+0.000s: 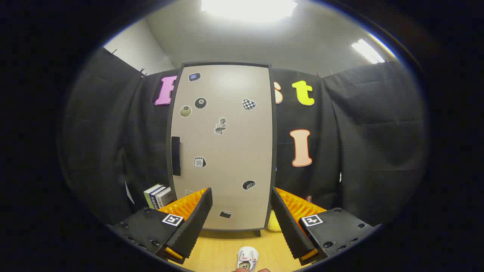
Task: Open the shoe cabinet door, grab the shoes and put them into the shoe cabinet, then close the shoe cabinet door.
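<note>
Gripper (pixel 241 223): fingers spread apart, gripping nothing — aimed at the cabinet front.
Door (pixel 223 147): closed, upright, straight ahead beyond the fingers.
Handle (pixel 176 156): dark vertical bar at the door's left edge — up and left of the left finger.
Shoe (pixel 247 258): white, on the wooden floor, near, between the fingers.
Books (pixel 159 195): left of cabinet, clear of the handle.

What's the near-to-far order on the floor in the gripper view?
Small white shoe on the wooden floor, between the open gripper fingers → tall beige shoe cabinet with closed, sticker-covered door → black cloth wall.
</note>
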